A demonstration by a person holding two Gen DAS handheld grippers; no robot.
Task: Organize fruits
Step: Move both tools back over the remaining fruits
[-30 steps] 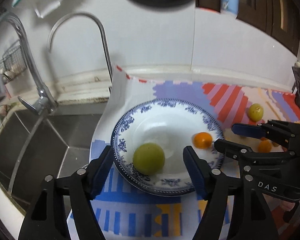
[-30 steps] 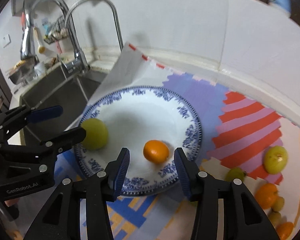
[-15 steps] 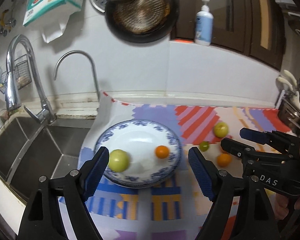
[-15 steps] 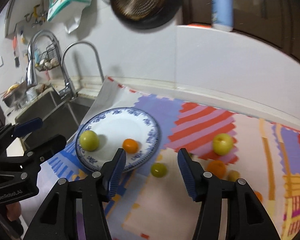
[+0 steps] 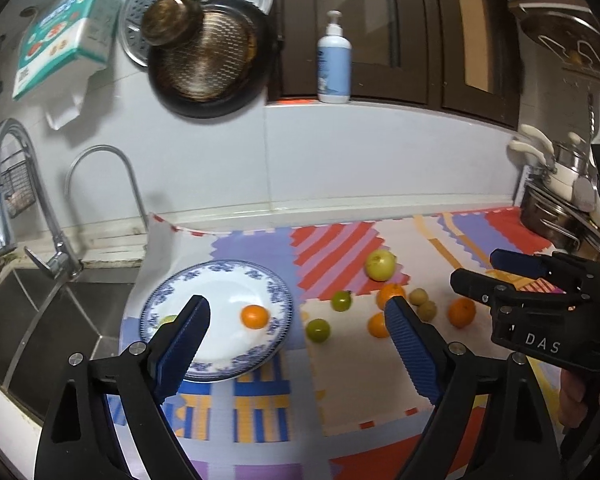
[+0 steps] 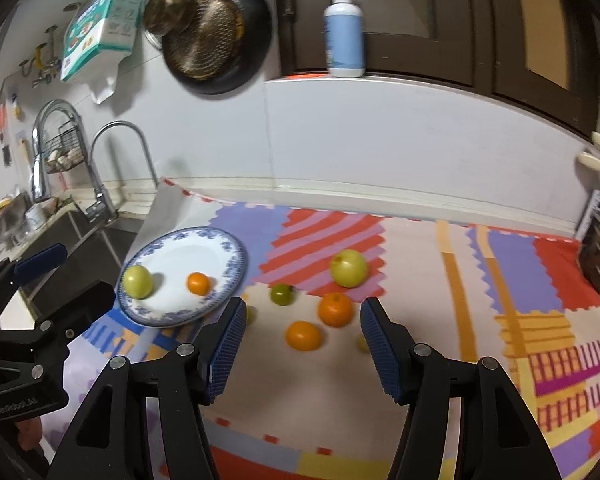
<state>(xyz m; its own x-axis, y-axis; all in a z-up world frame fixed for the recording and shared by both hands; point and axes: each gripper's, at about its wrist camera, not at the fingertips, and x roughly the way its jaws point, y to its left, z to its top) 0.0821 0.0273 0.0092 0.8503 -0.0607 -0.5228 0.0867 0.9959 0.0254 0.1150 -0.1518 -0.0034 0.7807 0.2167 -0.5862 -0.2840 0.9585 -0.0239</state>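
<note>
1. Both grippers hang above the counter with nothing held. The left gripper stands wide and its jaws are opening further; the right gripper sits about half open, also opening, nothing between the pads.
2. The blue-rimmed plate, left of centre in the right wrist view, carries a green fruit and a small orange.
3. Loose fruit waits lower centre on the patterned mat: a big orange, another orange, a pale green apple.
4. Risk, I'd say: round fruit rolls if a pad nudges it off-centre.
5. The plate sits by the sink; a bump could tip it.
</note>
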